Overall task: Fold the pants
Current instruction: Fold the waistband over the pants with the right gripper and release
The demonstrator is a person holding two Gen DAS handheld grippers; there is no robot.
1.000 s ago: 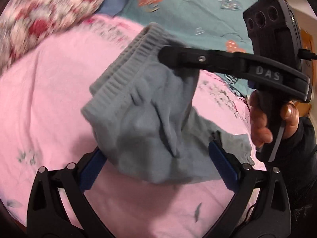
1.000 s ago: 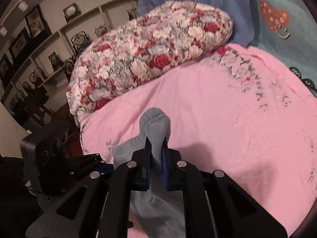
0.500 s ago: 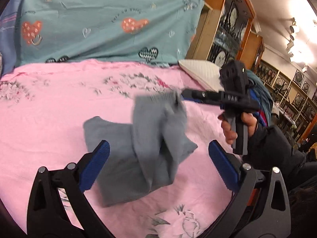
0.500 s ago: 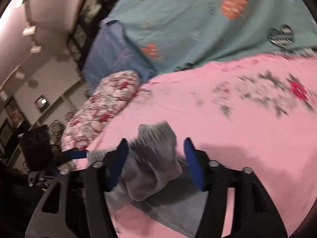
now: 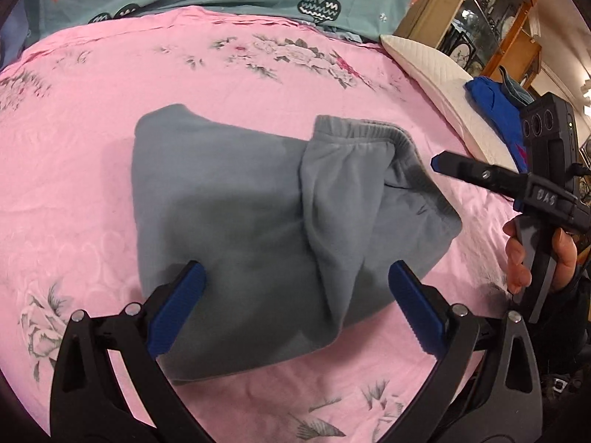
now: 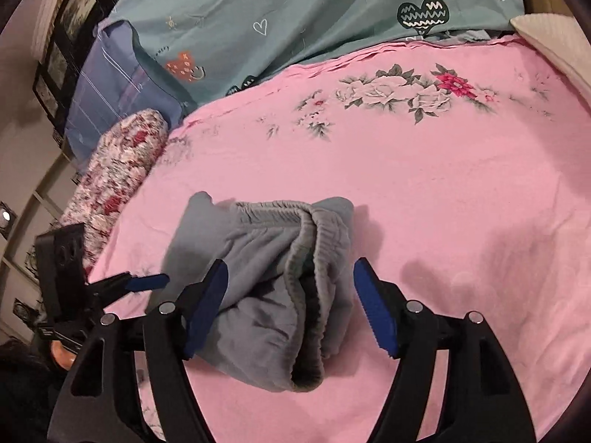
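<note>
Pants (image 5: 258,221) folded, both tools spread above.

A pink bedsheet (image 6: 424,192) printed with grey and red flowers covers the bed. Along its far edge lies a teal blanket (image 6: 332,18) patterned with hearts. A floral bolster (image 6: 118,170) lies beside a blue pillow (image 6: 110,99). A white pillow (image 5: 436,74) carries a blue garment (image 5: 495,107), with wooden shelving (image 5: 491,14) behind.

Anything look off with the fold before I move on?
Yes. The gray pants lie in a lumpy bundle on the pink sheet; the elastic waistband is bunched and doubled over itself at one end, not flat. Both grippers are open, holding nothing.
</note>
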